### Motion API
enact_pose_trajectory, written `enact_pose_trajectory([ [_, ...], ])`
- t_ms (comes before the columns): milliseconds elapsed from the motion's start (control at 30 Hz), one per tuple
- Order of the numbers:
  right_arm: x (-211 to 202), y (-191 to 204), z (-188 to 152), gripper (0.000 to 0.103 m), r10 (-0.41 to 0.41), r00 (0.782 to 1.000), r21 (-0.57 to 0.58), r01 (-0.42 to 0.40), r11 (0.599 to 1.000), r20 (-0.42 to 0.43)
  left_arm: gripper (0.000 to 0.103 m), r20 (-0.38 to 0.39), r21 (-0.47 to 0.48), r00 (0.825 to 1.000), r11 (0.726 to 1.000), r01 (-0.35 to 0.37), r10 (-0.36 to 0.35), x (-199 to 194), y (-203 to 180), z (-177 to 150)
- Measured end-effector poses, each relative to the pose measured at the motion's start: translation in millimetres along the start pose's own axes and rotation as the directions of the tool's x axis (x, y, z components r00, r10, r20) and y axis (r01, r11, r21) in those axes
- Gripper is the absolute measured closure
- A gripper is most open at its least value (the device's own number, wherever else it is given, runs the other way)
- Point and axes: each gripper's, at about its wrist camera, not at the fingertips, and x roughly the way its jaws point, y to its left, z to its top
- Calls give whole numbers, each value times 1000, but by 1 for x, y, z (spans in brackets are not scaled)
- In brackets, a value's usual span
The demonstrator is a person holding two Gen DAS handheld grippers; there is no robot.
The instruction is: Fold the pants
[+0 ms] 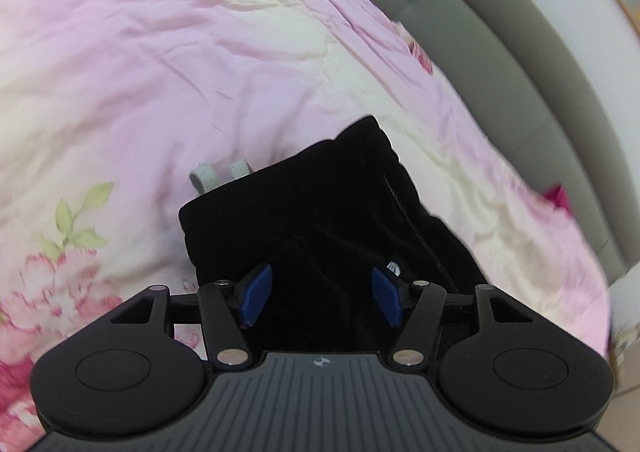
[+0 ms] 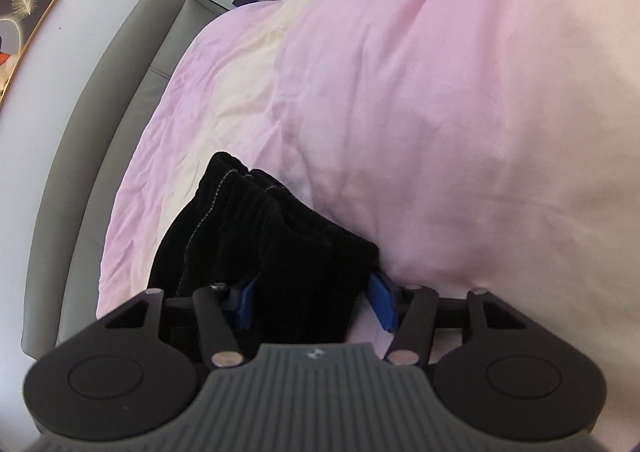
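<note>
The left gripper (image 1: 320,298) stood with its blue pads (image 1: 256,294) spread, black cloth lying between them but, as far as the picture showed, not pressed from either side. The right gripper (image 2: 316,302) also had its jaws apart; cloth filled most of the gap and hid part of one pad, while the other stood clear of it, so I judged it no firm pinch.

The pants (image 1: 332,212) lay as a compact, already doubled bundle on the pink floral quilt (image 1: 140,72), directly ahead of both tools and under their tips. From the left wrist view its long axis ran away and rightward toward the grey headboard (image 1: 500,64); from the right wrist view it ran away and leftward. Neither hand was plainly nearer.

A pale drawstring (image 1: 224,174) poked out at the bundle's far left edge. A small white tag (image 1: 394,267) showed by the left tool's pad, its print too small to read. No brand was legible.
</note>
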Motion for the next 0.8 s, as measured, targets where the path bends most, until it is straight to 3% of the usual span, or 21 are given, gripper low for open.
enact_pose_trajectory([
  [67, 2, 2, -1, 52, -1, 1000, -2, 1, 1000, 11, 30, 28, -93, 999, 995, 20, -18, -10, 12, -5],
  [167, 5, 8, 0, 52, -18, 1000, -16, 18, 1000, 8, 23, 58, -129, 997, 991, -33, 41, -25, 26, -13],
  [333, 8, 14, 1, 56, -65, 998, -23, 66, 998, 3, 22, 25, -182, 999, 983, -28, 33, 6, 46, 1],
  [400, 14, 25, -2, 62, -146, 989, -100, 144, 984, -6, 35, 24, -196, 998, 980, -45, 51, 21, 47, 6],
  [433, 14, 35, -2, 64, -185, 983, -140, 183, 973, -6, 47, 14, -183, 999, 982, -40, 43, 26, 44, 9],
  [533, 9, 66, 3, 72, -253, 967, -212, 250, 945, 13, 58, 31, -115, 993, 987, -113, 118, 22, 21, 15],
  [700, -17, 133, 16, 75, -276, 958, -327, 285, 901, 75, 69, 87, 2, 981, 984, -176, 175, -7, -28, 28],
  [800, -44, 172, 20, 76, -265, 959, -360, 285, 888, 104, 74, 75, 27, 981, 983, -181, 179, -24, -48, 45],
])
